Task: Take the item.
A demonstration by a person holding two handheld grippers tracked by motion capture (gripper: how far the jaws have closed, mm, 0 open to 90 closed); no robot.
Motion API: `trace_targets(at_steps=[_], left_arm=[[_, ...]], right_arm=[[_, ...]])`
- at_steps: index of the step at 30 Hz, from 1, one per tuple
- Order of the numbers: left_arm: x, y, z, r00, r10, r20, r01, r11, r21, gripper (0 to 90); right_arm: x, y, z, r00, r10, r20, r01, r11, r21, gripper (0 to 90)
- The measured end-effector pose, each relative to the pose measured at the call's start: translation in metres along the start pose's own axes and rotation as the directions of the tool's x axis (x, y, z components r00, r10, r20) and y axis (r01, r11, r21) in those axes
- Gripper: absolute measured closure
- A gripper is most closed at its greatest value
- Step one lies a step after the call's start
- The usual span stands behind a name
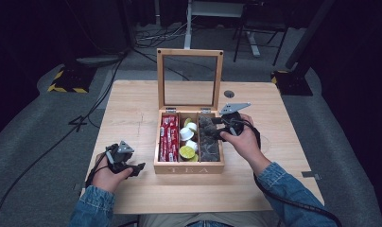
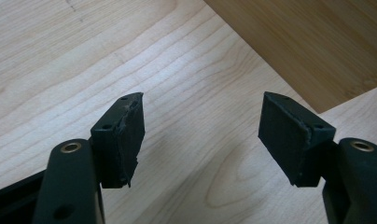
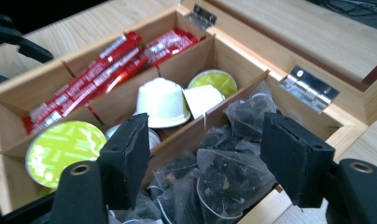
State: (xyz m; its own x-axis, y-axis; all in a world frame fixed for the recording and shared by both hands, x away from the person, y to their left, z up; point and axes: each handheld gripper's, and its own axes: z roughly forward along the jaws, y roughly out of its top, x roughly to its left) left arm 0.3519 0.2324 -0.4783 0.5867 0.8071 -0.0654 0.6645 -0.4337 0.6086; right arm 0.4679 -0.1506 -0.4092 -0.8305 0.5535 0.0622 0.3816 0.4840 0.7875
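Tea bags (image 3: 224, 179), the dark pyramid sachets in clear mesh, fill the compartment of the wooden box (image 1: 189, 168) that sits on the right in the high view, and your right gripper (image 1: 216, 126) hangs just over them.

Starting at the left of the high view: your left gripper (image 1: 138, 168) rests low at the near left part of the table (image 1: 132, 104), just beside the box's left wall and pointing toward it. The left gripper view gives what the high view cannot: the jaws stand well apart, nothing between them, bare tabletop below and the box's plain side wall (image 2: 308, 42) running across the upper right corner.

Next comes the box itself, long axis running away from you, front panel reading TEA, its glass-paned lid (image 1: 189, 78) standing upright at the far edge. Three lanes run along that axis: red stick packets (image 1: 169, 137) on the left, lying lengthwise; capsules (image 1: 188, 139) in the middle, white and lime-lidded; the tea bags on the right (image 1: 209, 139).

From above those bags are a dark mass. The right gripper view resolves them into separate sachets piled loosely at mixed angles, none pointing one clear way, along with the lid's metal hinges (image 3: 309, 88). There your right jaws (image 3: 210, 158) are wide open, straddling the pile, pads (image 3: 289, 154) gripping nothing.
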Motion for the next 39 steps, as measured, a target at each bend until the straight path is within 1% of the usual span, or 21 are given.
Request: trace_targets(at_steps=[2,5,8,9,10,12,15,18,20,22,24,26,28,30,31,33,34,36,38,39], left_arm=[[0.000,-0.001,0.002,1.0000,0.009,-0.002,-0.009,0.9999,0.007,31.6],[0.000,-0.004,0.005,1.0000,0.006,0.000,-0.006,0.9999,0.011,31.3],[0.002,-0.005,0.008,0.9999,-0.013,0.000,0.013,0.9999,0.000,30.5],[0.002,-0.006,0.009,0.9999,-0.014,-0.001,0.014,0.9999,0.000,30.2],[0.002,-0.005,0.010,1.0000,-0.008,-0.006,0.008,1.0000,0.006,30.1],[0.003,-0.005,0.011,1.0000,-0.004,-0.006,0.004,1.0000,-0.004,29.8],[0.003,-0.005,0.013,1.0000,0.001,-0.009,-0.001,0.9999,-0.013,29.5],[0.004,-0.005,0.014,1.0000,0.003,-0.009,-0.003,0.9998,-0.020,29.4],[0.004,-0.005,0.014,0.9999,0.012,-0.011,-0.012,0.9997,-0.021,29.0],[0.003,-0.005,0.015,0.9997,0.018,-0.016,-0.019,0.9996,-0.021,28.1],[0.003,-0.005,0.015,0.9995,0.020,-0.023,-0.021,0.9995,-0.026,27.3],[0.003,-0.005,0.016,0.9996,0.024,-0.017,-0.024,0.9992,-0.031,26.7],[0.003,-0.006,0.016,0.9994,0.029,-0.019,-0.030,0.9990,-0.034,26.3],[0.003,-0.006,0.017,0.9991,0.035,-0.025,-0.036,0.9986,-0.038,25.7],[0.002,-0.006,0.017,0.9993,0.031,-0.023,-0.032,0.9988,-0.037,25.5],[0.002,-0.006,0.017,0.9991,0.035,-0.022,-0.036,0.9987,-0.037,24.9],[0.002,-0.006,0.017,0.9992,0.035,-0.022,-0.035,0.9987,-0.038,24.6],[0.002,-0.006,0.018,0.9991,0.036,-0.024,-0.037,0.9983,-0.045,24.4],[0.003,-0.007,0.018,0.9992,0.035,-0.022,-0.036,0.9981,-0.050,24.1],[0.003,-0.008,0.019,0.9990,0.037,-0.025,-0.038,0.9970,-0.068,24.1]], right_arm=[[0.000,-0.001,0.003,0.9999,-0.004,0.012,0.004,1.000,0.016,33.8],[-0.001,-0.004,0.007,0.9996,-0.015,0.026,0.014,0.999,0.042,35.3],[-0.005,-0.006,0.011,0.9987,-0.015,0.049,0.012,0.998,0.067,36.2],[-0.006,-0.007,0.012,0.9984,-0.010,0.056,0.006,0.997,0.075,37.6],[-0.007,-0.008,0.013,0.9980,-0.012,0.062,0.007,0.996,0.084,38.9],[-0.007,-0.009,0.016,0.9977,-0.020,0.065,0.014,0.995,0.100,41.8],[-0.007,-0.010,0.019,0.9952,-0.057,0.079,0.047,0.991,0.124,49.4],[-0.004,-0.008,0.022,0.9906,-0.098,0.095,0.083,0.985,0.153,50.5],[-0.002,-0.007,0.023,0.9857,-0.129,0.108,0.109,0.978,0.176,50.5],[0.001,-0.006,0.025,0.9796,-0.163,0.118,0.137,0.970,0.200,51.3],[0.003,-0.005,0.026,0.9726,-0.198,0.122,0.166,0.959,0.228,55.3],[0.005,-0.005,0.027,0.9671,-0.219,0.129,0.183,0.952,0.245,59.3],[0.005,-0.006,0.027,0.9707,-0.208,0.121,0.173,0.954,0.246,63.2],[0.005,-0.006,0.026,0.9695,-0.214,0.120,0.178,0.951,0.253,68.6],[0.005,-0.005,0.026,0.9705,-0.211,0.117,0.176,0.951,0.253,70.0],[0.006,-0.005,0.025,0.9704,-0.212,0.116,0.176,0.950,0.257,72.7],[0.006,-0.005,0.024,0.9689,-0.218,0.117,0.182,0.948,0.260,73.6],[0.007,-0.005,0.023,0.9692,-0.217,0.116,0.181,0.948,0.260,75.1],[0.006,-0.005,0.023,0.9707,-0.210,0.118,0.175,0.951,0.254,75.7],[0.006,-0.004,0.022,0.9720,-0.205,0.114,0.172,0.953,0.248,76.0]])
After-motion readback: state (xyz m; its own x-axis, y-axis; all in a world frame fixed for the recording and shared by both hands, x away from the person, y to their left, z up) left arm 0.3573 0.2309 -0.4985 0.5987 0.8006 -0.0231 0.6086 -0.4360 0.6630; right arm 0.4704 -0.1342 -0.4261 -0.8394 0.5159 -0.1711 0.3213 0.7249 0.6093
